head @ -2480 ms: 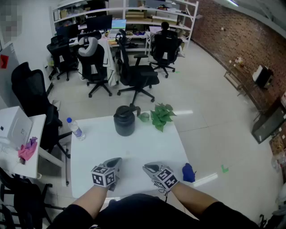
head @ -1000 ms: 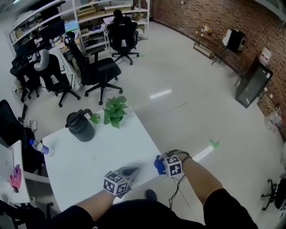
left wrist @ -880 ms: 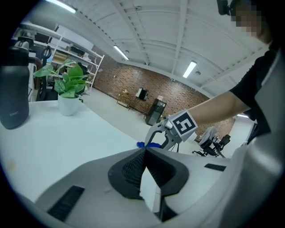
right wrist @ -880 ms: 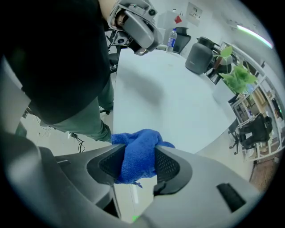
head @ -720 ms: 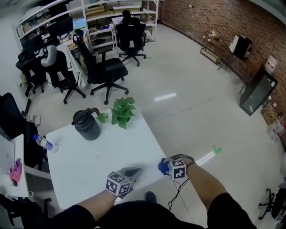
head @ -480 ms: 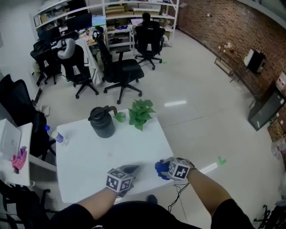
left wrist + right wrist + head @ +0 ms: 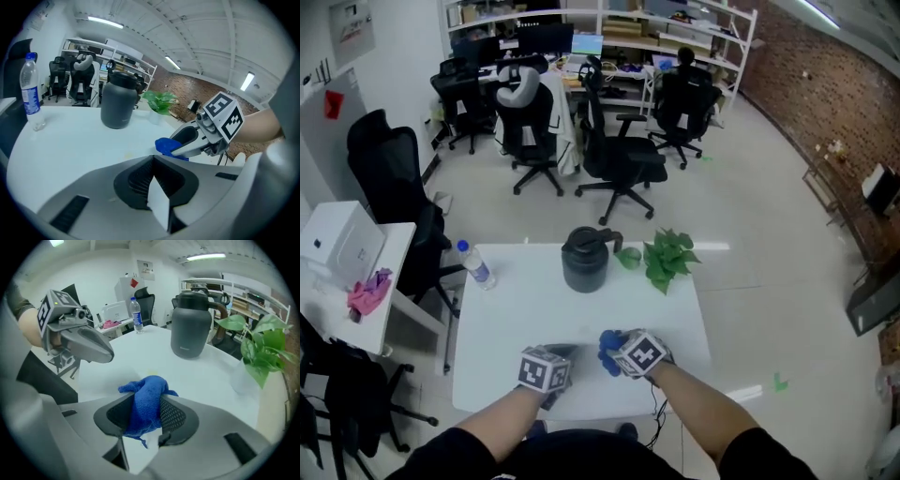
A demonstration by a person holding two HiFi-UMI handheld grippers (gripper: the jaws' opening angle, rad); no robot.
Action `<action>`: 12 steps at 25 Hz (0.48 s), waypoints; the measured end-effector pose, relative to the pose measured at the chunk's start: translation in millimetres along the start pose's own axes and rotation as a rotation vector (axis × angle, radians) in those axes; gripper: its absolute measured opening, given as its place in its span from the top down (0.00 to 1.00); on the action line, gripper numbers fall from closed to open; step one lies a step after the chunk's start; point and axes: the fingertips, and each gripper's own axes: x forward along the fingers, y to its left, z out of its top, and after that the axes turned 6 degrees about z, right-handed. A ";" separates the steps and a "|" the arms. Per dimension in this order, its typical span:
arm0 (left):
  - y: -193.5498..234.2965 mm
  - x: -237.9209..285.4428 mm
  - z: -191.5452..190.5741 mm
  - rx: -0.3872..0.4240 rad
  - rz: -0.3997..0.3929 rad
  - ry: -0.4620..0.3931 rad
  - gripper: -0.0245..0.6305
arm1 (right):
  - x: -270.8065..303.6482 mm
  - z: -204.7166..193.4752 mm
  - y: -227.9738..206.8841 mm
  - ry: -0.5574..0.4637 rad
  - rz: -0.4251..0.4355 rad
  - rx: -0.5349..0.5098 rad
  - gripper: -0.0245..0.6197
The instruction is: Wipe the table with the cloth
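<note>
- We see the right gripper pinching the bunched blue cloth over the white table, on the near side of the dark jug.
- Left gripper: jaws pressed together, nothing between them.
- Jug lid is on, contents hidden.
- Capped water bottle is left of the jug, leafy plant right of it.

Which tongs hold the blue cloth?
The right tongs, closed on the cloth; the left tongs are closed with nothing between them.
</note>
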 end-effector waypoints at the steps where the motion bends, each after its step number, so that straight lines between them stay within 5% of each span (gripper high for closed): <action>1: 9.1 -4.1 -1.6 -0.011 0.012 -0.001 0.96 | 10.5 6.5 0.5 0.005 -0.010 0.024 0.70; 12: 75.2 -37.2 -21.5 -0.154 0.041 -0.018 0.96 | 89.6 35.2 -19.7 0.091 -0.180 0.469 0.70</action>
